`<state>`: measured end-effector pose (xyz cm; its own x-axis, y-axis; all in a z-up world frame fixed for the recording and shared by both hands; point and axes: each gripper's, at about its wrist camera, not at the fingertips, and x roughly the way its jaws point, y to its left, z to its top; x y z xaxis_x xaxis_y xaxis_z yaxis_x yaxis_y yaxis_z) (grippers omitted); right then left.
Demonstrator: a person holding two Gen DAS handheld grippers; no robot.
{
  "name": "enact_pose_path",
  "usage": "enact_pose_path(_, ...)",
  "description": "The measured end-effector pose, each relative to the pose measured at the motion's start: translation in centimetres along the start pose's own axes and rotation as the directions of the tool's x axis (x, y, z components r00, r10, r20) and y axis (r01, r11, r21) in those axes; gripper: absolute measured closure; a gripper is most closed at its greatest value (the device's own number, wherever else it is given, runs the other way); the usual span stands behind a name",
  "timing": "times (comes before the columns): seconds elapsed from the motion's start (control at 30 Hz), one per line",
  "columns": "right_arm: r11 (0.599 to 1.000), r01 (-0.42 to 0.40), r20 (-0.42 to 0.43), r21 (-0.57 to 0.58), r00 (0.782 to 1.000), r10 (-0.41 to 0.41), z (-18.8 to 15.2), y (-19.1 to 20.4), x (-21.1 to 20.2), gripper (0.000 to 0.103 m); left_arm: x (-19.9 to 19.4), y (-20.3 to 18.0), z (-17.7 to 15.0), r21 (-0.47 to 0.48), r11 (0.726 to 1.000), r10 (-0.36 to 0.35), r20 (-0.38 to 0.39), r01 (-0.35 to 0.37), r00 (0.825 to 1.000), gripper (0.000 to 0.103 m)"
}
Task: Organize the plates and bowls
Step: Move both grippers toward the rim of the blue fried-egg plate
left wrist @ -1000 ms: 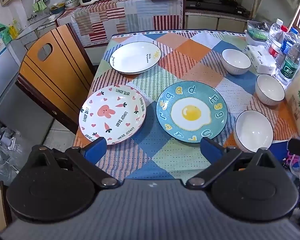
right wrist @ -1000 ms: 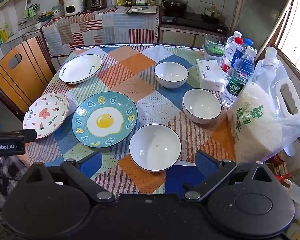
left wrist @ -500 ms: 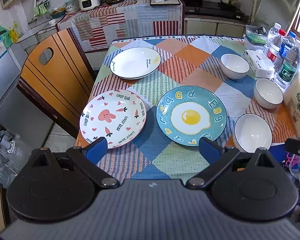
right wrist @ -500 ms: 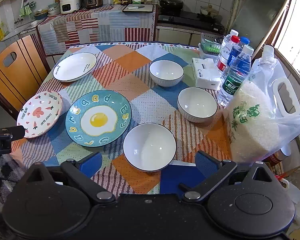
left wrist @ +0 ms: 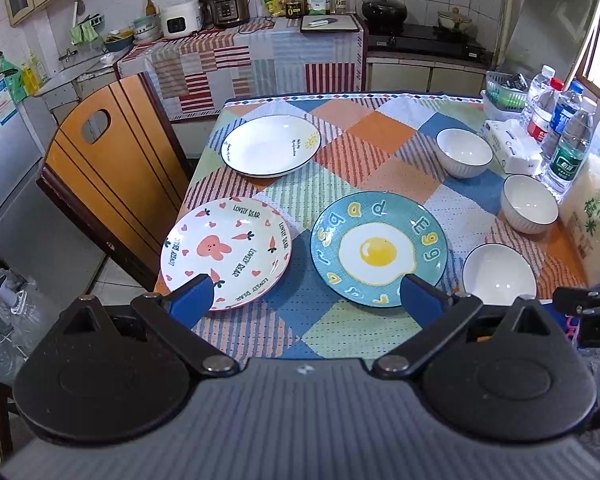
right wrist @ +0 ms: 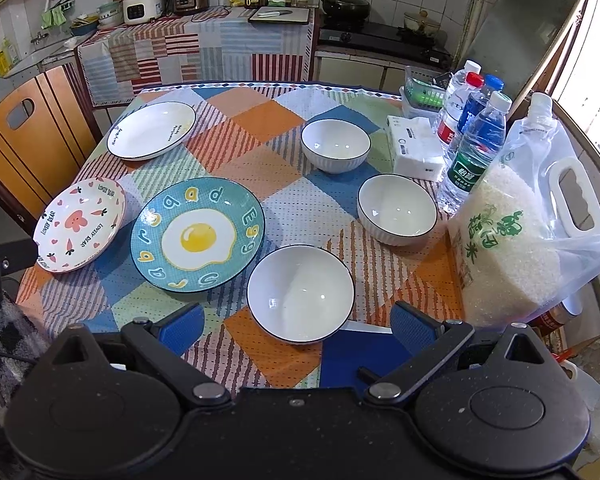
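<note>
- tabletop [right wrist: 260,128] under a patchwork cloth, wooden chair [left wrist: 112,168] at its left side
- rice bag [right wrist: 508,240] upright at the right edge, water bottles [right wrist: 476,140] and tissue pack [right wrist: 414,148] just behind it
- egg plate [right wrist: 198,236] near the front centre, flat on the cloth
- bunny plate [left wrist: 226,254] just left of the egg plate; rims look close, touching or not is hard to tell through the fisheye
- white plate [left wrist: 271,146] at far left, apart from the other two
- three white bowls, all upright and empty: near bowl [right wrist: 300,294], middle bowl [right wrist: 397,209], far bowl [right wrist: 335,145], in a diagonal row on the right half
- left gripper [left wrist: 304,296] jaws spread wide, holding nothing, hovering over the front edge before the two plates
- right gripper [right wrist: 296,324] jaws spread wide, empty, near bowl sits between its blue pads
</note>
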<state>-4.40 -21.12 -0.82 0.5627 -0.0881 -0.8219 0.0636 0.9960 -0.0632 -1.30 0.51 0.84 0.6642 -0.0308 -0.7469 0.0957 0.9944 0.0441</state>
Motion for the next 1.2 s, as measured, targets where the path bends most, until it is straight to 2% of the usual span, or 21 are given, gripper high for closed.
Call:
enact_pose_path(0.47,1.000,0.027,0.014,-0.002,1.000,-0.027,0.09,-0.36,0.10,0.002,0.78,0.51,-0.45,-0.024,1.000,0.014,-0.039,-0.014,0.999,0.001)
enact_pose_path(1.2,1.000,0.018,0.004,-0.005,1.000,-0.018,-0.27,-0.42,0.32,0.002,1.01,0.15,-0.60,-0.014,1.000,-0.023,-0.065,0.022,0.998,0.002)
